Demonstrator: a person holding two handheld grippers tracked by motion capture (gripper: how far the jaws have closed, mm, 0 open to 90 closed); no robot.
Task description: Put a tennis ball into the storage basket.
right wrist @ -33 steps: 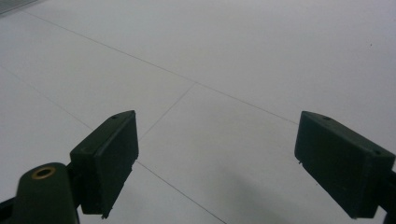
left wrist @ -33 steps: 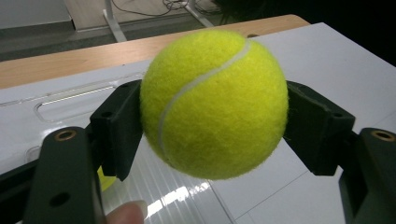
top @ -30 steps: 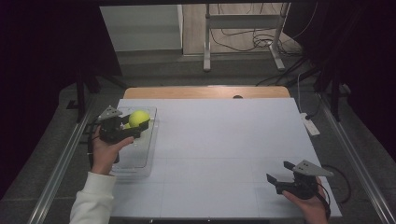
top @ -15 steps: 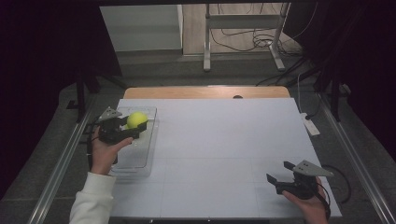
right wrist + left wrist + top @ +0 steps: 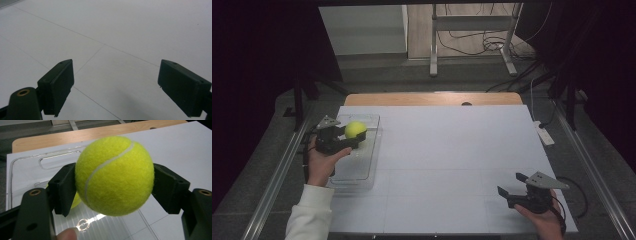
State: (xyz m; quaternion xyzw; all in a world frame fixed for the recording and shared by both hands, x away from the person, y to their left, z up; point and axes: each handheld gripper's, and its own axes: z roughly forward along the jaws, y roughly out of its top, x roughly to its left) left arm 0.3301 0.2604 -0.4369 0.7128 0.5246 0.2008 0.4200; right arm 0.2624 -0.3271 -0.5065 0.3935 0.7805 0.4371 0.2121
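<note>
A yellow tennis ball is held a little above the far end of a clear plastic tray at the table's left side. My left gripper is shut on it, one black jaw pressed to each side of the ball. In the left gripper view the tray lies under and behind the left gripper, and a fingertip shows at the bottom edge. My right gripper rests near the table's front right corner, open. Between the wide-apart jaws of the right gripper there is only white tabletop.
The white table top has faint grid lines and a wooden strip along its far edge. A white power strip lies off the right edge. Metal rails run along both sides of the table, with dark floor and cables beyond.
The left gripper has drifted slightly left and toward me with the ball still in it. The right gripper has stayed put.
</note>
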